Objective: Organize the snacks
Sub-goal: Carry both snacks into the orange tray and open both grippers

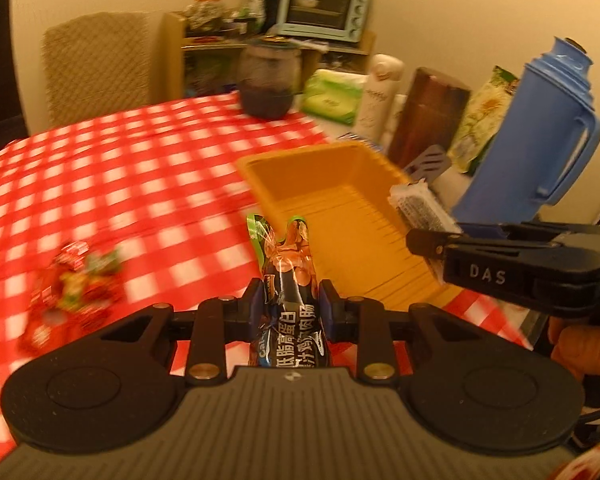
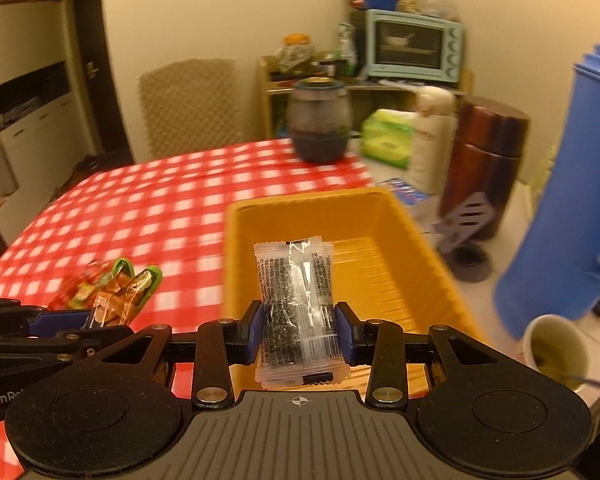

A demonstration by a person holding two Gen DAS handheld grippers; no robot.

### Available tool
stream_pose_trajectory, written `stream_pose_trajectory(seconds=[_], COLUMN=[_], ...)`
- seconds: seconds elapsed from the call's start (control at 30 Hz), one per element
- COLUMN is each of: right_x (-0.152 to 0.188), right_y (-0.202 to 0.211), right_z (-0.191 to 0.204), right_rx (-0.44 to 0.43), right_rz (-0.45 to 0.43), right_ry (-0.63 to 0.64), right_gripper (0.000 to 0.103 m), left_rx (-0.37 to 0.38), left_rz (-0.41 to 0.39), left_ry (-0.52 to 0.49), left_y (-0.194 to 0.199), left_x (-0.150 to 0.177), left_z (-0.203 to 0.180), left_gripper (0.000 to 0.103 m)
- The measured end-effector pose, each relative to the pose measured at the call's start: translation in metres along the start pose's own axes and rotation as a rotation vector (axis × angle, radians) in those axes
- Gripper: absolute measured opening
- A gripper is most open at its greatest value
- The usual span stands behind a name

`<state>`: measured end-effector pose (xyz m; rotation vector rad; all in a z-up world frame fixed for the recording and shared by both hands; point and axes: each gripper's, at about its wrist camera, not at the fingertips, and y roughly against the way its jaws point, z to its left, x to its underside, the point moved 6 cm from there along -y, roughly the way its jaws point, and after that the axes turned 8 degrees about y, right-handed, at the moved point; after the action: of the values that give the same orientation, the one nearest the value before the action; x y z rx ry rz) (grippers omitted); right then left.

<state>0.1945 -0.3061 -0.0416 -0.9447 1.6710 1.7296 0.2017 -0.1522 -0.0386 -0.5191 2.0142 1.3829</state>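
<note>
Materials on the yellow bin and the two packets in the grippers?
Yellow bin: looks like moulded plastic, matte, with ribbed floor and walls. Packet in right gripper: clear glossy film, printed, dark contents showing through, crimped ends. Sausage pack in left gripper: shiny printed film, creased with glare; possibly foil-backed.

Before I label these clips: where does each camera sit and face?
Left wrist: on the left gripper, clamping a dark sausage packet, facing the orange plastic bin; right gripper enters.
Right wrist: on the right gripper, clamping a clear black-speckled sachet above the bin; left gripper enters.
Shared: bin, red checked tablecloth, blue thermos jug.
</note>
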Motion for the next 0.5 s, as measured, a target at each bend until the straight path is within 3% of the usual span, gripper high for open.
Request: stream_pose_trajectory(seconds=[0.23,0.5], right_x=[0.002,0.008], right_y=[-0.019,-0.04], right_z=[-0.057,-0.08], right_rx=[0.021,0.001], right_rz=[0.024,0.055], right_ry=[-0.063,-0.103], right_gripper=[0.038,0.038], left_rx=[0.045,0.046], left_rz=[0.028,0.049], left_ry=[-0.015,-0.038], left_y=[-0.039,-0.068], left_x=[-0.008,-0.009], left_z=[-0.04,-0.054], left_gripper=[0.026,0.026])
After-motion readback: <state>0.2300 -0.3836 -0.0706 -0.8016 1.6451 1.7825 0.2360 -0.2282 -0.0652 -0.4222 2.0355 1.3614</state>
